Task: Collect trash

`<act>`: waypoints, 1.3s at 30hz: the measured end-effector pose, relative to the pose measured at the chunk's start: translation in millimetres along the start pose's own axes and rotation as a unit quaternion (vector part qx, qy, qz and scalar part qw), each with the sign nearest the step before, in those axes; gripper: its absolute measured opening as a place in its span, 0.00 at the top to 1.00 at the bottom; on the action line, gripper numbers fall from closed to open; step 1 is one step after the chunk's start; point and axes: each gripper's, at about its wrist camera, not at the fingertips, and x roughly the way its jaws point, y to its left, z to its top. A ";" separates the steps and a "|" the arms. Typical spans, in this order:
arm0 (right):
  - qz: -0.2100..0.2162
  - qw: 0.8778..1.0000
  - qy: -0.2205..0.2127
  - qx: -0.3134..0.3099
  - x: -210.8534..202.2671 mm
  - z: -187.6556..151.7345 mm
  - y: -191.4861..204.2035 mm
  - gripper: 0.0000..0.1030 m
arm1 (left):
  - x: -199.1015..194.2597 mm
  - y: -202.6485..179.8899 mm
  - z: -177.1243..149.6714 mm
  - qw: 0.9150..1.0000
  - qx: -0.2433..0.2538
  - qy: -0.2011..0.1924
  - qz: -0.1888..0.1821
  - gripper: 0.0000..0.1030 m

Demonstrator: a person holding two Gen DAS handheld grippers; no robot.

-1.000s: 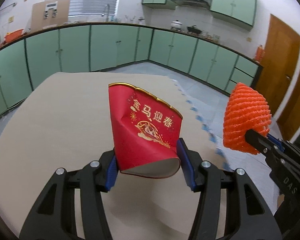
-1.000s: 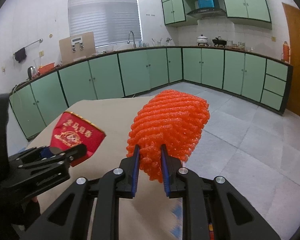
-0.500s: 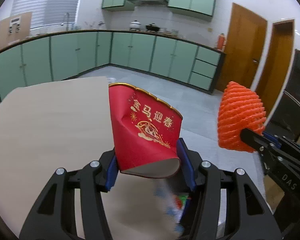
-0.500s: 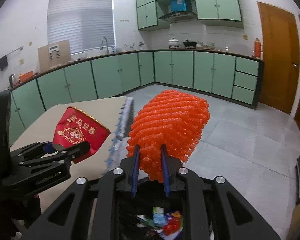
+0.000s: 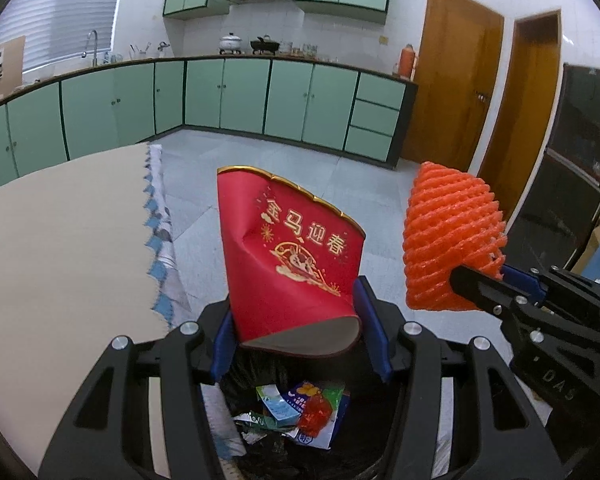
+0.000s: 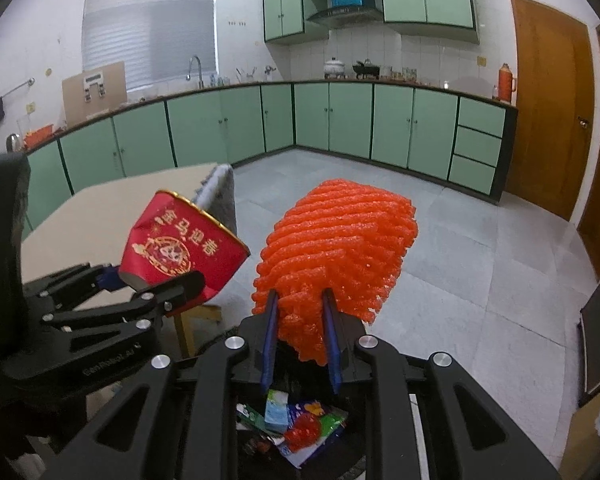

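Directly below both grippers sat the trash bin (image 5: 296, 432): left gripper (image 5: 296, 316) jaws clamped the red cup (image 5: 288, 256), right gripper (image 6: 300, 328) jaws pinched the orange foam net (image 6: 336, 252).

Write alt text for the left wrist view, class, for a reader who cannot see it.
The left hand-held gripper holds a crumpled red paper cup above a black-lined trash bin with wrappers inside. To its right, the right hand-held gripper holds an orange foam net; green kitchen cabinets stand behind.
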 end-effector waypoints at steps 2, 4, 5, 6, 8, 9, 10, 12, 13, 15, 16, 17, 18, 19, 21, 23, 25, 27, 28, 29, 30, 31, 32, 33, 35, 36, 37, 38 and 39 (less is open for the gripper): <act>0.001 1.000 0.010 0.000 6.2 -5.8 -6.8 0.80 | 9.0 1.6 2.3 1.000 0.004 0.010 0.004 0.49; 0.001 1.000 0.020 0.001 14.6 -9.2 -10.4 0.77 | 15.2 3.9 2.2 1.000 0.002 0.018 0.006 0.49; 0.000 1.000 0.023 0.002 17.1 -9.7 -11.2 0.74 | 16.0 3.6 2.7 1.000 0.002 0.020 0.006 0.46; -0.001 1.000 0.024 0.005 19.0 -10.4 -12.3 0.71 | 18.2 2.5 4.1 1.000 0.002 0.021 0.007 0.43; 0.001 1.000 0.024 0.009 23.3 -10.0 -14.7 0.70 | 18.0 0.9 6.4 1.000 0.004 0.016 0.008 0.36; 0.001 1.000 0.025 0.010 25.0 -10.4 -14.9 0.69 | 17.4 0.6 7.7 1.000 0.006 0.012 0.007 0.36; 0.001 1.000 0.025 0.010 26.2 -12.0 -15.6 0.68 | 17.5 1.3 10.0 1.000 0.007 0.011 0.007 0.36; 0.000 1.000 0.023 0.016 28.2 -11.5 -17.3 0.58 | 15.7 3.2 11.7 1.000 0.006 0.007 0.008 0.36; 0.000 1.000 0.022 0.018 27.9 -12.1 -19.2 0.57 | 14.4 3.8 12.7 1.000 0.004 0.007 0.009 0.36; -0.004 1.000 0.020 0.020 26.7 -11.9 -20.6 0.53 | 10.6 8.8 14.8 1.000 -0.002 0.003 0.012 0.36; -0.005 1.000 0.019 0.021 26.0 -11.8 -21.7 0.52 | 7.9 9.9 16.7 1.000 -0.004 0.001 0.013 0.36; -0.007 1.000 0.018 0.022 24.4 -11.3 -22.3 0.47 | 4.5 13.7 18.2 1.000 -0.008 -0.003 0.016 0.35; -0.010 1.000 0.016 0.022 23.5 -11.0 -23.5 0.41 | 2.1 15.5 20.4 1.000 -0.010 -0.005 0.018 0.35; -0.014 1.000 0.012 0.023 20.6 -10.3 -23.3 0.38 | -1.5 18.6 21.6 1.000 -0.012 -0.008 0.020 0.34; -0.022 0.999 0.004 0.024 15.0 -8.1 -22.3 0.24 | -10.7 23.4 24.6 0.999 -0.014 -0.016 0.025 0.32; -0.027 0.999 -0.006 0.024 6.6 -3.4 -19.9 0.19 | -20.3 26.5 26.5 0.999 -0.013 -0.023 0.029 0.29; -0.030 0.999 -0.017 0.025 -2.4 2.0 -17.3 0.13 | -33.5 31.4 27.8 0.999 -0.010 -0.030 0.033 0.25; -0.028 0.999 -0.026 0.027 -10.3 8.0 -14.5 0.09 | -46.1 35.4 28.9 0.999 -0.007 -0.037 0.039 0.23; -0.024 0.999 -0.031 0.029 -14.7 12.3 -13.0 0.08 | -53.9 37.7 29.1 0.998 -0.006 -0.041 0.044 0.21; -0.018 0.999 -0.038 0.032 -21.1 17.3 -10.5 0.06 | -59.4 38.2 28.7 0.998 -0.006 -0.044 0.047 0.19; -0.015 0.999 -0.041 0.033 -24.5 20.8 -8.0 0.06 | -67.6 40.3 28.8 0.998 -0.006 -0.047 0.050 0.19; -0.007 0.998 -0.046 0.035 -30.3 24.4 -4.9 0.06 | -74.4 41.9 29.6 0.997 -0.006 -0.050 0.052 0.18; -0.001 0.998 -0.049 0.037 -35.2 27.9 -2.8 0.06 | -81.0 43.1 29.7 0.997 -0.007 -0.052 0.053 0.17; 0.006 0.998 -0.051 0.040 -38.8 31.2 -0.8 0.06 | -88.8 44.7 30.1 0.997 -0.008 -0.054 0.054 0.17; 0.022 0.997 -0.055 0.045 -48.7 37.5 5.8 0.06 | -102.1 46.9 31.3 0.997 -0.011 -0.059 0.056 0.15; 0.026 0.997 -0.056 0.046 -52.0 39.3 8.8 0.06 | -109.1 48.1 32.1 0.996 -0.012 -0.061 0.058 0.15; 0.032 0.997 -0.057 0.046 -57.7 41.1 12.3 0.06 | -115.9 49.2 32.8 0.996 -0.013 -0.063 0.059 0.14; 0.036 0.997 -0.058 0.045 -61.8 41.8 15.6 0.06 | -122.6 50.0 32.7 0.996 -0.014 -0.064 0.060 0.14; 0.039 0.997 -0.059 0.044 -65.7 42.8 19.5 0.06 | -128.0 50.5 32.8 0.996 -0.014 -0.066 0.061 0.14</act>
